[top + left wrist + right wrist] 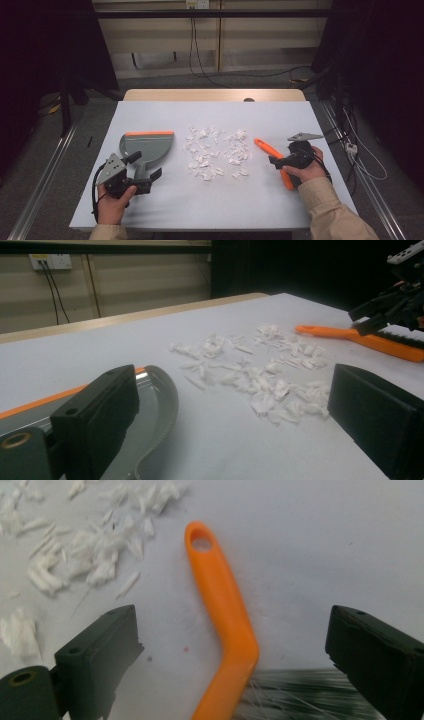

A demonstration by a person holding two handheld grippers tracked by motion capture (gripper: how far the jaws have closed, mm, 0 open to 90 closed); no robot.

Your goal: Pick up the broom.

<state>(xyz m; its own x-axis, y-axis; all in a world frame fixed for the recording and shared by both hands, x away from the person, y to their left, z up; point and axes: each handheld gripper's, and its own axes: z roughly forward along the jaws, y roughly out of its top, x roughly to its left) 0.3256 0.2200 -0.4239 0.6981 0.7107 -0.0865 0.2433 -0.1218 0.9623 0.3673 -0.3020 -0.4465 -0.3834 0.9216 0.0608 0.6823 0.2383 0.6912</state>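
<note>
A grey dustpan (148, 146) with an orange lip lies left of centre, its handle pointing toward me. My left gripper (147, 165) stands open with a jaw on each side of that handle; in the left gripper view the dustpan (157, 405) curves past the left jaw. Several white paper scraps (216, 152) lie scattered mid-table. An orange brush (270, 151) lies to their right. My right gripper (278, 161) hovers open over it. In the right gripper view the bent brush handle (225, 605) runs between the jaws, with dark bristles (300, 695) at the bottom.
The table (210, 210) has a pale cover, with a wooden edge (215, 95) at the back. Cables (260, 75) trail over the floor behind it, and metal rails (45, 170) run along both sides. The right gripper (390, 305) also appears far off in the left gripper view.
</note>
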